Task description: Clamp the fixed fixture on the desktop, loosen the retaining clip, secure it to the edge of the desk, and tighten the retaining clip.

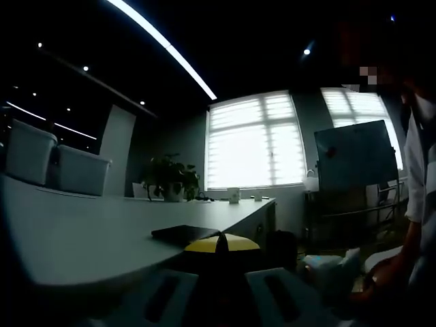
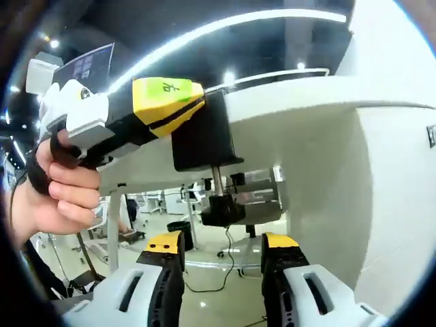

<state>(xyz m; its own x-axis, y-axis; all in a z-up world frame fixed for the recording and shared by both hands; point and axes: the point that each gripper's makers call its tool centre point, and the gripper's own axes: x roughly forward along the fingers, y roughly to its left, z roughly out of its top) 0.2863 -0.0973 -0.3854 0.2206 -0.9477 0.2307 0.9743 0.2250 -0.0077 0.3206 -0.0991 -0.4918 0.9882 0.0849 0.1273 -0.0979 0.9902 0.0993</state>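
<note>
While our left tongs point(image 2: 178, 102) grip the black fixture point(image 2: 204, 133) on the worktop point(image 2: 306, 116) edge, its screw knob point(image 2: 221, 210) hangs below the fixture, between our right tongs point(image 2: 221, 255), jaws apart.

One counter point(image 1: 82, 231). One clamp point(image 2: 204, 136) on its edge, with one screw point(image 2: 216, 180) and one knob point(image 2: 221, 211) beneath. Two hand-held grippers: the left hand-held gripper point(image 1: 221, 244) and the right hand-held gripper point(image 2: 223, 242), two yellow-tipped jaws apiece. One hand point(image 2: 65, 194) around the left one. Along the counter's far edge, one potted plant point(image 1: 169, 178) and one small cup point(image 1: 234, 195). Beyond its left edge, two white chairs point(image 1: 30, 153). Two bright windows point(image 1: 255, 139). One dark board point(image 1: 354, 153) on a stand. One long ceiling light strip point(image 1: 163, 44). One person point(image 1: 419, 170) past the counter's right edge.
</note>
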